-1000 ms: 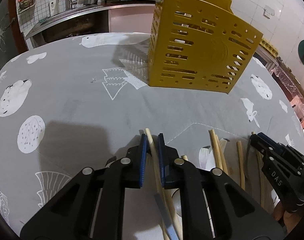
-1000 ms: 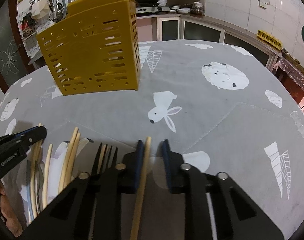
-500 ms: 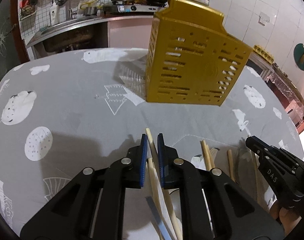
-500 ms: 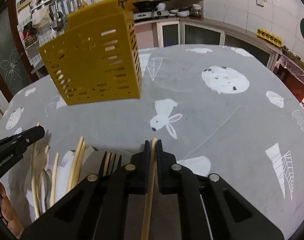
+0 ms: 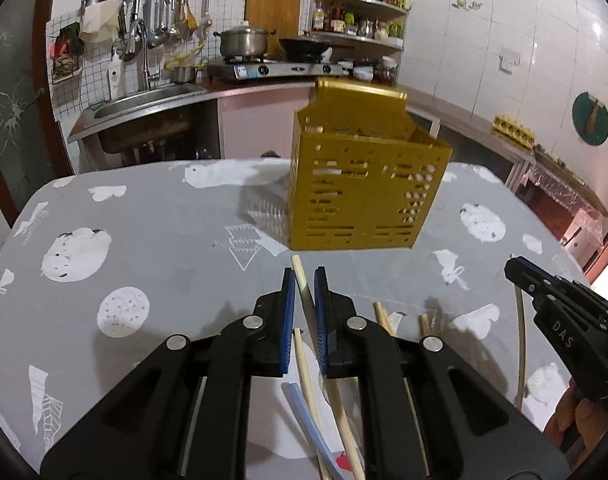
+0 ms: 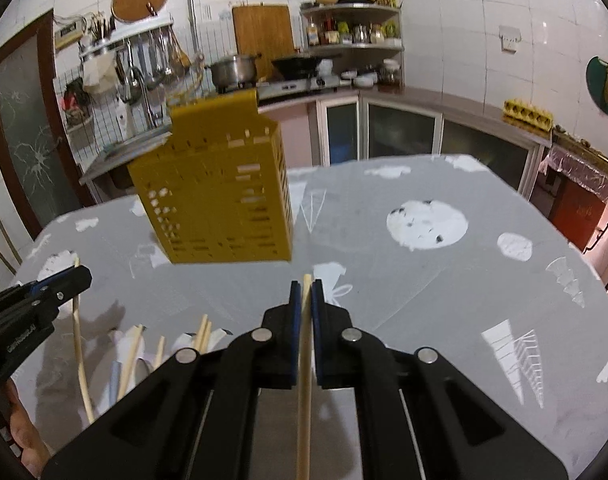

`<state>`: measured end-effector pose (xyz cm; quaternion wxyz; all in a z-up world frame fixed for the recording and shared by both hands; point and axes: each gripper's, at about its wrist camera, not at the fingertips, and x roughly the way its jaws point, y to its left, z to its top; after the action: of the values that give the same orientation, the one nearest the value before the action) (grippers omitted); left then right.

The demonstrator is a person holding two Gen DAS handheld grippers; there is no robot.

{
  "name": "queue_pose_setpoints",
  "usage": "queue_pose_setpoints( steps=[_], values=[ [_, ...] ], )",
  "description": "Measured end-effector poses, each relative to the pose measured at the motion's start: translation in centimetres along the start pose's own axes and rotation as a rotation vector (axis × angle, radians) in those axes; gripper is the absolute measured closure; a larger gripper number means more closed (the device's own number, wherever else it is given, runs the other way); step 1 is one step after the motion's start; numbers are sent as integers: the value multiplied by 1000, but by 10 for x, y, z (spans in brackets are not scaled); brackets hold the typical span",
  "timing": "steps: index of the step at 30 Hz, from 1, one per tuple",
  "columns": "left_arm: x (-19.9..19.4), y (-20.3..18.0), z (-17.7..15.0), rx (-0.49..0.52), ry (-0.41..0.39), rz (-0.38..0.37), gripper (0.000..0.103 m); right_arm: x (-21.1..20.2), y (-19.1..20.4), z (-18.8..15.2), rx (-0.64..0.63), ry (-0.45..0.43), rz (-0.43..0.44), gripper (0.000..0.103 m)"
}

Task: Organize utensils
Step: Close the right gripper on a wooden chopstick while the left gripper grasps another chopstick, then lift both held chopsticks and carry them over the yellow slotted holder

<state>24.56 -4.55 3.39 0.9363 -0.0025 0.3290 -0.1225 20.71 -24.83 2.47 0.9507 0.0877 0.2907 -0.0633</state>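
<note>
Left gripper (image 5: 304, 276) clamps a wooden chopstick (image 5: 300, 276); right gripper (image 6: 305, 286) pinches a second chopstick (image 6: 305, 344). Both are raised above loose chopsticks (image 6: 134, 344) lying on the grey-clothed desk (image 5: 164, 248). Farther back stands the yellow slotted utensil holder (image 5: 359, 196), upright at mid-desk.

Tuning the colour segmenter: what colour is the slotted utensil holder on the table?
Mustard yellow utensil holder, one colour throughout; clearest in the left wrist view.
</note>
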Motion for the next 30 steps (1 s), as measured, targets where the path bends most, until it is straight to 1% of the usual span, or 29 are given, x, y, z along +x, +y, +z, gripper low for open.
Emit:
queue_pose_setpoints(
  steps=[9, 14, 17, 23, 30],
  values=[
    [-59, -14, -1, 45, -118, -7, 96, -51, -8, -2, 20, -104, 33, 97],
    [-93, -22, -11, 77, -182, -13, 96, -81, -4, -4, 3, -160, 39, 97],
    [-108, -26, -19, 102, -223, 1, 96, -98, 0, -9, -20, -201, 31, 97],
    [-127, -24, -26, 91, -258, -16, 97, -123, 5, -14, -40, -251, 31, 98],
    [-140, -22, -24, 77, -298, -23, 98, -134, 3, -10, -31, -278, 32, 98]
  ],
)
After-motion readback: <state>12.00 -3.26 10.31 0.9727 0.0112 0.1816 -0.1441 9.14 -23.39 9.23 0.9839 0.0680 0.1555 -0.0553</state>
